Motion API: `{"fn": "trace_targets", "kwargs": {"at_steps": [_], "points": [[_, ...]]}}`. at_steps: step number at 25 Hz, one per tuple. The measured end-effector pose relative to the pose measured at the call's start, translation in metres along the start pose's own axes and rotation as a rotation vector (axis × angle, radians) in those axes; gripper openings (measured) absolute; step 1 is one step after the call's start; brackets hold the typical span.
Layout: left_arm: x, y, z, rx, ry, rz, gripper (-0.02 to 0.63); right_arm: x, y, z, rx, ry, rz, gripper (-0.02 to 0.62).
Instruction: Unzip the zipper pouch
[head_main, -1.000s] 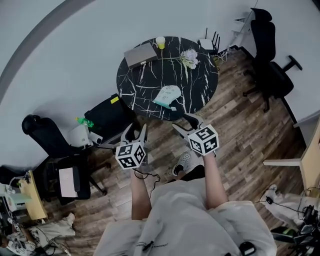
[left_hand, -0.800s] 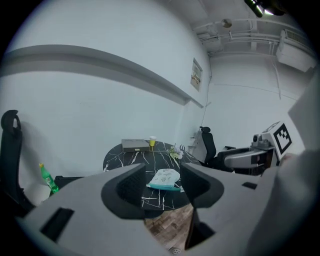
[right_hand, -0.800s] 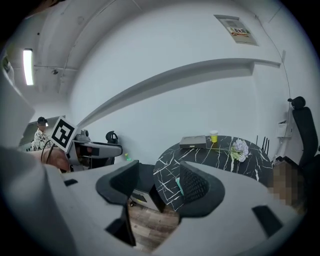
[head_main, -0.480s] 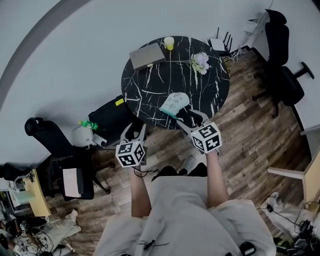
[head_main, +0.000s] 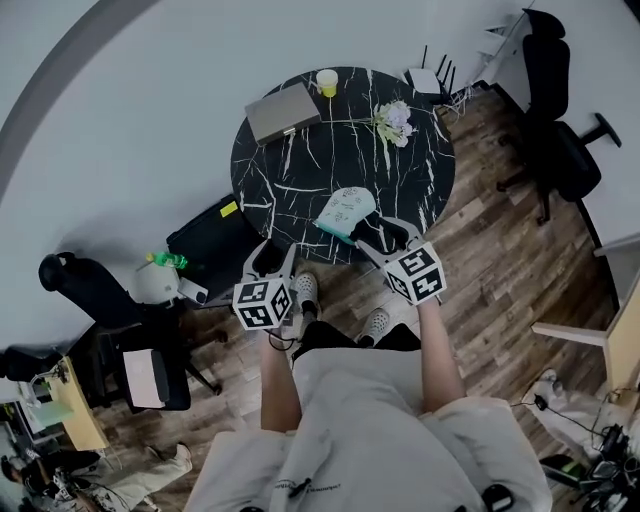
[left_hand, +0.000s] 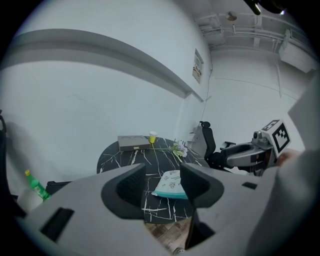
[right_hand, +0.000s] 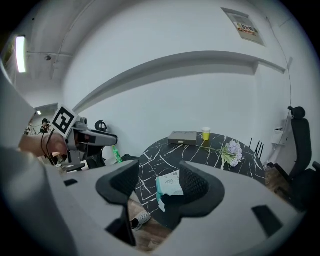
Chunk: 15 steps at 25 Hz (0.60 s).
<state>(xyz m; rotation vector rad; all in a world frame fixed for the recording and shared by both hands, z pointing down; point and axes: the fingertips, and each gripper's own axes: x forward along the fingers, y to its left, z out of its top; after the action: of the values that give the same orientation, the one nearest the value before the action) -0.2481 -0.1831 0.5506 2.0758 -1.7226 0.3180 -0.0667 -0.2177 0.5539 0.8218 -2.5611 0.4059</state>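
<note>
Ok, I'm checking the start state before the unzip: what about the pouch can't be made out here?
Zipper on the pouch: too small in every view; zipped or not, I cannot tell.
Pouch's near right corner, head view: covered by the right gripper.
Pouch's right side, both gripper views: behind the right-hand jaw.
Print on it: too small to read.

I read the table (head_main: 300, 170) as glossy black marble veined white, the pouch (head_main: 340, 208) as soft matt cloth, the floor (head_main: 500, 270) as wood planks, and the left gripper (left_hand: 162, 182) and right gripper (right_hand: 159, 184) as matt grey plastic.
</note>
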Motion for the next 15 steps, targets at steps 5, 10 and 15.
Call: {"fn": "trace_targets", "kwargs": {"at_steps": [5,10,15], "points": [[0.022,0.011,0.015,0.080,0.022,-0.057,0.225,0.032,0.004,0.006,-0.118,0.085,0.004,0.261],[0.041,0.016,0.020,0.100,0.057,-0.140,0.224,0.069,0.008,0.008,-0.203,0.164,0.023,0.261],[0.066,0.018,0.022,0.124,0.090,-0.241,0.222,0.117,0.016,-0.013,-0.258,0.256,0.051,0.251]]}}
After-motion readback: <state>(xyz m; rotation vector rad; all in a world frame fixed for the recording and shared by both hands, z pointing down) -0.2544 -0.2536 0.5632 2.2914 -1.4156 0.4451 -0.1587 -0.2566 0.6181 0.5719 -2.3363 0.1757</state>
